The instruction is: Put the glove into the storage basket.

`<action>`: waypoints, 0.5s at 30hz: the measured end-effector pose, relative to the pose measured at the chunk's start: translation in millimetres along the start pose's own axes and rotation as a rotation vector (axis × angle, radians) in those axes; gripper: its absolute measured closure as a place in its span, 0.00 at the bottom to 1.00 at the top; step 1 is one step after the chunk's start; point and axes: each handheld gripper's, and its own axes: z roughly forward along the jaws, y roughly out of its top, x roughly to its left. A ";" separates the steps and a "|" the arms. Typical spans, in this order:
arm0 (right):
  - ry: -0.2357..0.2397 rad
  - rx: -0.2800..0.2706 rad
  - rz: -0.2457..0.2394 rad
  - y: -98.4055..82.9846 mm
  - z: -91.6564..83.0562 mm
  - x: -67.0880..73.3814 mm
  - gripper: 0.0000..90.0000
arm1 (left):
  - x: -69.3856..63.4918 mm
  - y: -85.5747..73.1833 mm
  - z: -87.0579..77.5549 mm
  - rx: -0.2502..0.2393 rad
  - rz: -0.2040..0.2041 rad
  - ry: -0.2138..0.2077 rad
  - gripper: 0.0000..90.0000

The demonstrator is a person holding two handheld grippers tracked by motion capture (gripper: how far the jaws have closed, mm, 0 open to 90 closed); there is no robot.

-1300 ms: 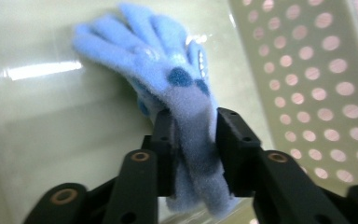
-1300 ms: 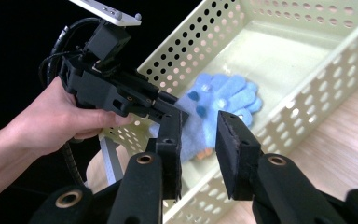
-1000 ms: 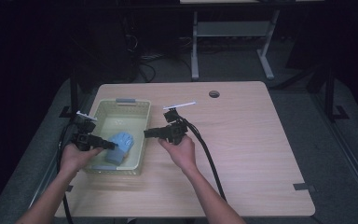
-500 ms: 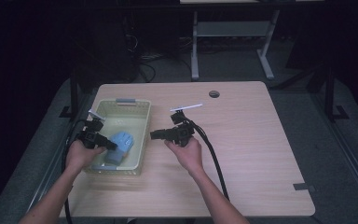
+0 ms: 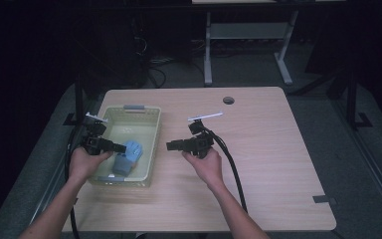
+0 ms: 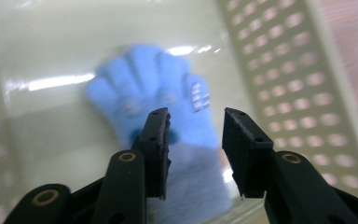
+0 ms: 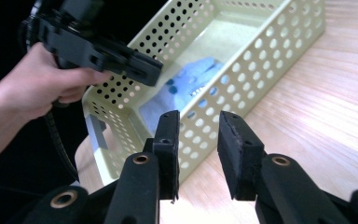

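2 claws parted, empty: left claw point(image 5: 121, 146) over glove point(image 5: 129, 155), right claw point(image 5: 170, 146) level.

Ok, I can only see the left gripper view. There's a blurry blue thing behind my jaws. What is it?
Observer: In the high view it's a blue glove lying at the near end of a pale basket.
Operator: Where's my other hand?
Observer: The right hand-held gripper hovers over the table beside the basket, jaws apart and empty.
Operator: Am I gripping the glove?
Observer: No. The right gripper view shows the left hand-held gripper up by the basket's rim. Its jaws have just been opening, with nothing pinched between them.
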 end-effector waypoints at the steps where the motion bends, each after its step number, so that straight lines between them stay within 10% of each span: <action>1: -0.002 -0.006 0.001 -0.7 -1.7 -1.1 0.76 | -2.3 -0.5 -0.8 -0.007 0.002 -0.011 0.66; 15: -0.024 -0.034 0.020 -4.3 -27.5 -11.6 0.71 | -36.6 1.8 -13.8 -0.145 0.065 -0.117 0.55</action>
